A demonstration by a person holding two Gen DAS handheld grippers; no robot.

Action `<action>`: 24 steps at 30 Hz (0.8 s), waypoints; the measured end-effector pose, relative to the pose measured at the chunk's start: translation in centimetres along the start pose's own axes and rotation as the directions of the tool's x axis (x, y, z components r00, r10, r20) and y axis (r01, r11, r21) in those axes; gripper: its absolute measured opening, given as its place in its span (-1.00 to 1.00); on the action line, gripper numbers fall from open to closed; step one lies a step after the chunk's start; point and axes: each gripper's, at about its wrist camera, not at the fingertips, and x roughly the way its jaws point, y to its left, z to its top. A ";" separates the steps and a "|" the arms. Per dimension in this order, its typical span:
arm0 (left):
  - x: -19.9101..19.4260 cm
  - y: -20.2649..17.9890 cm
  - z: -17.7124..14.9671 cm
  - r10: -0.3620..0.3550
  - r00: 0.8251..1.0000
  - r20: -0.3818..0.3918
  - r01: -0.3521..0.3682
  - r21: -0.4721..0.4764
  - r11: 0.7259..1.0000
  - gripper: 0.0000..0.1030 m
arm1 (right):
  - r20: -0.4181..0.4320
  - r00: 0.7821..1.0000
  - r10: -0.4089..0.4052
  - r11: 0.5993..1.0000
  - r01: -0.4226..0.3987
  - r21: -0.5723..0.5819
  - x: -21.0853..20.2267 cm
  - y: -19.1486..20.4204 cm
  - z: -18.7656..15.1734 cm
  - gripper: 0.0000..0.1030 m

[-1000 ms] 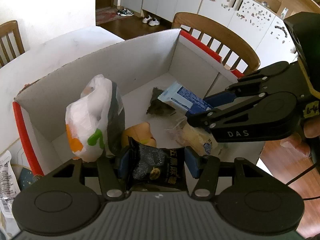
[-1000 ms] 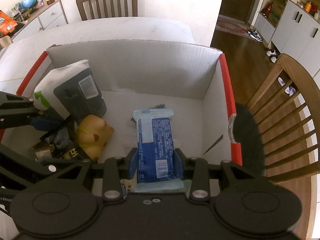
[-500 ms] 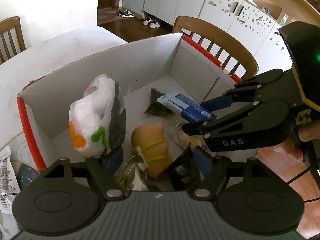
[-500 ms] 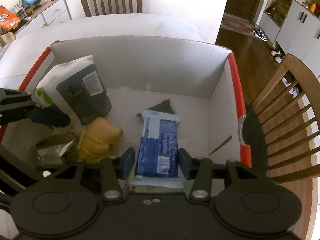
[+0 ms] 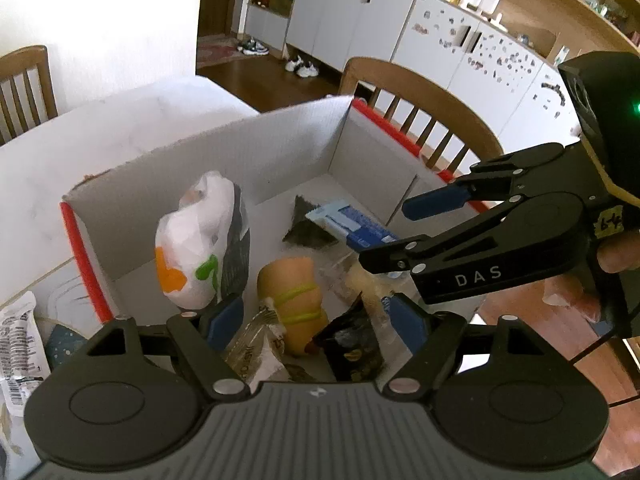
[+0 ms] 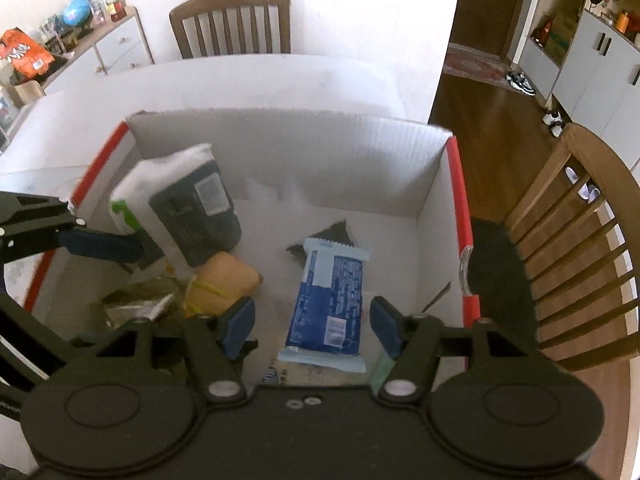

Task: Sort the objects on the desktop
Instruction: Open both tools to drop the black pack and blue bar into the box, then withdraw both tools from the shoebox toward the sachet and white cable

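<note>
Black tongs (image 5: 384, 236) (lettered "DAS")

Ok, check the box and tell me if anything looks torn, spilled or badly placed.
Nothing spilled or visibly torn. The white box holds a loose jumble: the blue packet lies flat, the white bag leans against the left wall, the black packet sits tilted. Just unsorted.

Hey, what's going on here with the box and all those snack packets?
A person is sorting snacks into a white cardboard box with a handheld tool in each hand. The right tool is opening over a blue packet that lies on the box floor, its pads clear of it. The left tool is opening above a black packet, not gripping it. A white bag and a tan bun-like item are also in the box.
</note>
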 end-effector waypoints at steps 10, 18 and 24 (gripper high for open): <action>-3.6 -0.1 -0.9 -0.012 0.998 0.064 0.014 -0.022 1.000 0.56 | 0.043 0.998 0.053 0.999 -0.053 0.003 -2.6 1.6 0.0 0.24; -5.4 0.6 -2.3 -0.013 0.996 0.084 0.016 -0.034 0.999 0.56 | 0.060 0.996 0.061 0.998 -0.062 0.008 -3.7 3.3 -0.1 0.24; -6.7 1.4 -3.4 -0.027 0.995 0.097 0.030 -0.033 0.999 0.67 | 0.061 0.997 0.057 0.998 -0.058 0.011 -4.2 5.0 -0.3 0.24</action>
